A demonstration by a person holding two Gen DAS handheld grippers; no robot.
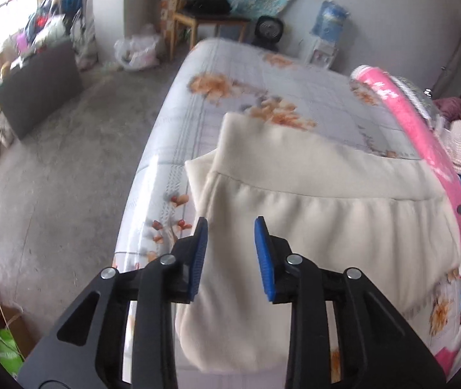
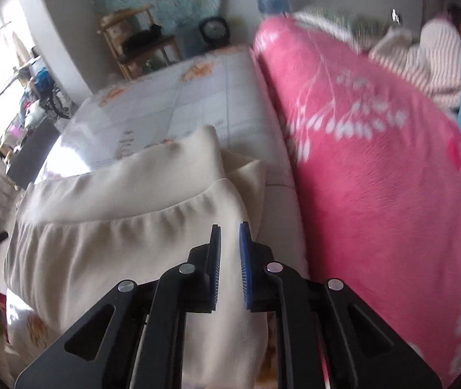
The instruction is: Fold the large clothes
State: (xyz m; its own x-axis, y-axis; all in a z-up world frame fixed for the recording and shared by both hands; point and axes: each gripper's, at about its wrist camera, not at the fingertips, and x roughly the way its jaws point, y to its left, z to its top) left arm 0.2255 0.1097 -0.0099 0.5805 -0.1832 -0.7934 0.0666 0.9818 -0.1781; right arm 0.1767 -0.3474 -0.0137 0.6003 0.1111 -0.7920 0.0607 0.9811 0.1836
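Left gripper (image 1: 231,227) hangs above the near left corner of the cream garment (image 1: 311,201), its blue pads (image 1: 198,253) spread wide with nothing between them. That garment lies folded on the floral bedsheet (image 1: 230,74), its broad waistband at the far edge and one layer peeking out past the fold at the left. Off the bed's left side, the grey floor (image 1: 68,178) runs back to a dark cabinet (image 1: 39,87), and a wooden chair (image 1: 204,16) stands by the far wall. Along the garment's right edge, a pink blanket (image 1: 424,136) is piled up, touching or nearly touching the fabric.

Right gripper (image 2: 230,227) sits over the near right corner of the cream garment (image 2: 117,227), jaws parted by a narrow gap; cloth shows beneath, but nothing appears pinched between the pads. Just to its right, the pink blanket (image 2: 376,178) rises in a big mound, and beyond that a person (image 2: 434,52) in a striped top lies at the far right.
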